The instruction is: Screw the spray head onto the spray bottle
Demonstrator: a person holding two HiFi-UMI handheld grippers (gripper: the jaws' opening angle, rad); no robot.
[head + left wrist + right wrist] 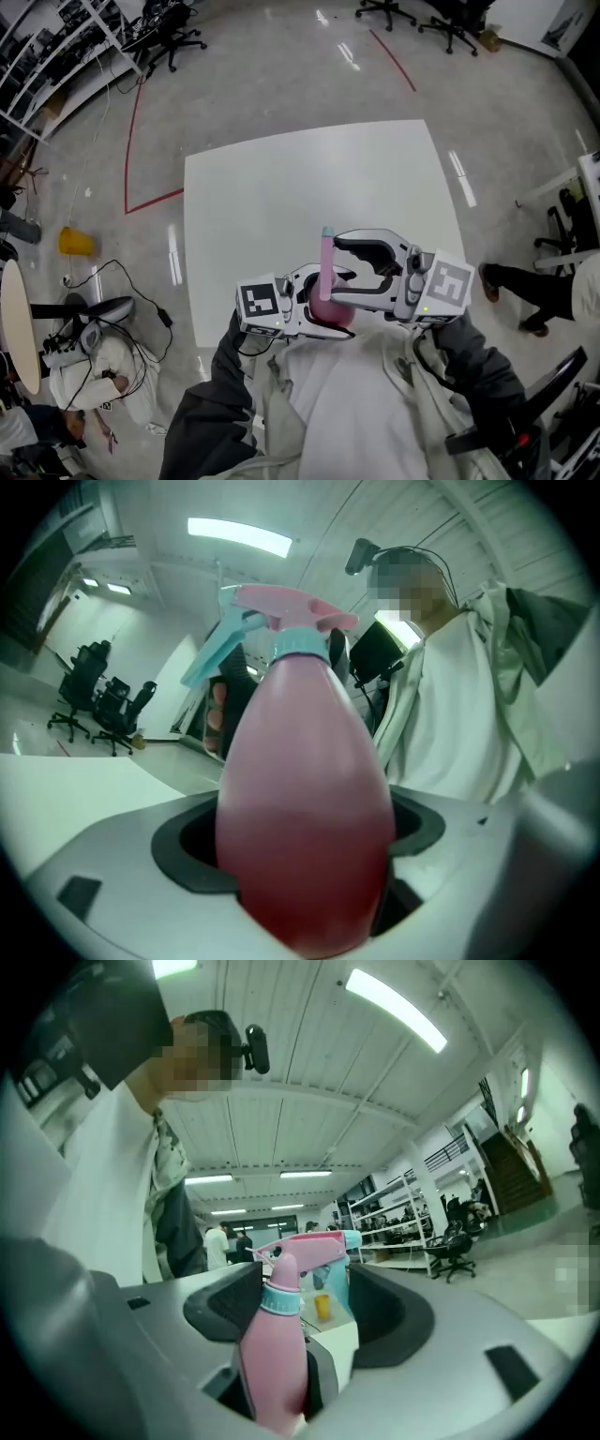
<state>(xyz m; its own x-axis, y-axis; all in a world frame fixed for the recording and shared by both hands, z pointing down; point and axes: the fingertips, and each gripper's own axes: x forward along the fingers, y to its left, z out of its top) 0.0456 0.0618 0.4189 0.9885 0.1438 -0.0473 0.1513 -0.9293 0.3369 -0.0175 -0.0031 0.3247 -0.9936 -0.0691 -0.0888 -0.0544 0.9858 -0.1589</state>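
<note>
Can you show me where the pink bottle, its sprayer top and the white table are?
pink bottle [305,789]: left gripper view, on the middle of its round body.
sprayer top [291,607]: left gripper view, on its pink upper shell.
white table [309,178]: head view, on a bare patch of its top.

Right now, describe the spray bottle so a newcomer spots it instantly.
Find the white table; above its near edge the left gripper clamps the spray bottle. It's the only pink thing there, with a teal collar and trigger.
</note>
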